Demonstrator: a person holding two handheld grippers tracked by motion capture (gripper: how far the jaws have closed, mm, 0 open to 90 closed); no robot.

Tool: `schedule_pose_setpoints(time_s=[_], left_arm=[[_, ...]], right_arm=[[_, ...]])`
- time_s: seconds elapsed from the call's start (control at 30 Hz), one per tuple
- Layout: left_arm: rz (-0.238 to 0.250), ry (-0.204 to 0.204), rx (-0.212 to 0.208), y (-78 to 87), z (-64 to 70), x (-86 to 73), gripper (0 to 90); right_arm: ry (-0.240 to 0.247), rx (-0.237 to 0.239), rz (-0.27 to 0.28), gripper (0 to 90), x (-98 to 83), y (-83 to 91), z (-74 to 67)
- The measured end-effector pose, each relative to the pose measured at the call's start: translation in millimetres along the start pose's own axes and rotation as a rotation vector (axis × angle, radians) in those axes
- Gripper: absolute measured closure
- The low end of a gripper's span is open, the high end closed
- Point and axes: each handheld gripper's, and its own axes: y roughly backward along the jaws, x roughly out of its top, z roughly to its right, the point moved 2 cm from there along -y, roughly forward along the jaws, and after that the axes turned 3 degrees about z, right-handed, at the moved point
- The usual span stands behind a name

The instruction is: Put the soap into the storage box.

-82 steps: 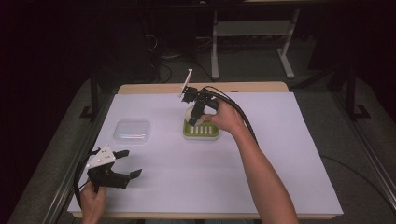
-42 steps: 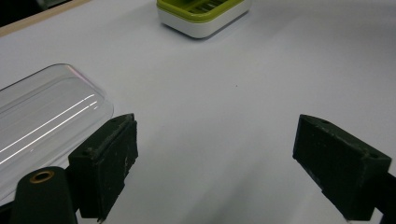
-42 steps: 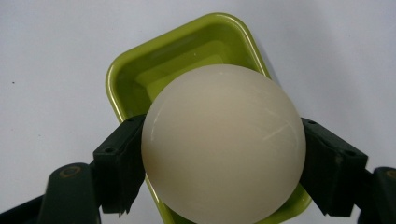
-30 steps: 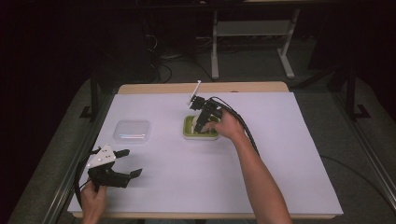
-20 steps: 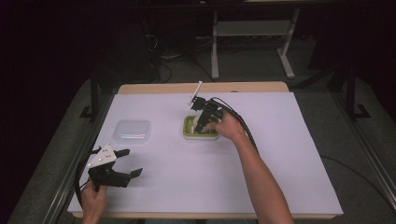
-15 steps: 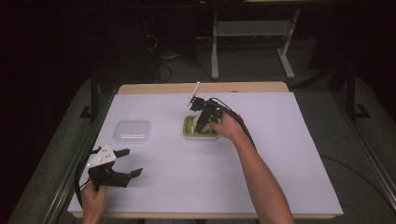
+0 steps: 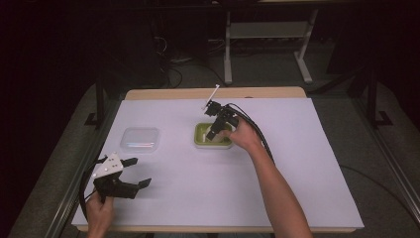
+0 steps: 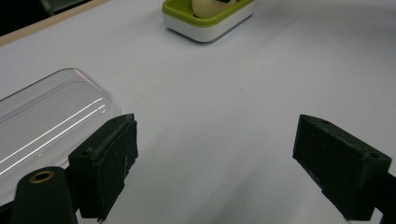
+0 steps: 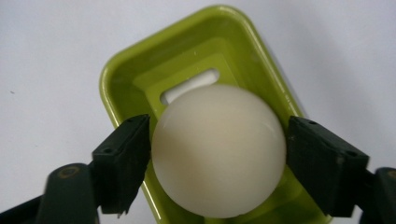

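A lime-green soap dish (image 7: 199,135) with a white base stands mid-table, seen too in the left gripper view (image 8: 205,28) and from above in the right gripper view (image 9: 126,79). A cream-white ball (image 9: 218,149) sits between the two black jaws of my right gripper (image 9: 218,154), and both jaws press its sides just over the dish. In the high view that gripper (image 7: 214,133) points down into the dish. My left gripper (image 7: 140,171) stands open at the front left, its jaws (image 8: 215,168) wide apart with nothing between them.
A clear plastic lid or box (image 7: 140,139) lies left of the dish and just beyond my left gripper (image 8: 42,126). White paper (image 7: 307,168) covers the table. Cables trail from both grippers. A dark floor and a stand lie beyond the far edge.
My right gripper has shifted slightly right and tilted over the dish since the oldest frame, then held almost still. The left gripper has not moved.
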Motion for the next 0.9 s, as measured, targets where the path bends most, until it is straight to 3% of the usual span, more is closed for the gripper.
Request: schedule_pose_setpoints(time_s=[0.27, 0.57, 0.7, 0.9], left_arm=[[0.0, -0.008, 0.001, 0.7, 1.1, 0.3, 13.2], [-0.003, 0.018, 0.009, 1.2, 0.8, -0.8, 13.2], [0.0, 0.006, 0.016, 2.8, 0.0, -1.0, 13.3], [-0.002, 0.012, 0.01, 4.5, 0.7, -1.3, 13.3]], right_arm=[[0.002, -0.003, -0.001, 21.4, 0.7, 6.5, -3.3], [-0.003, 0.031, 0.069, 21.1, -2.8, 22.8, -6.1], [0.013, 0.021, 0.065, 21.1, -3.8, 28.0, -7.5], [-0.005, 0.027, 0.08, 20.9, -7.2, 34.1, -6.2]])
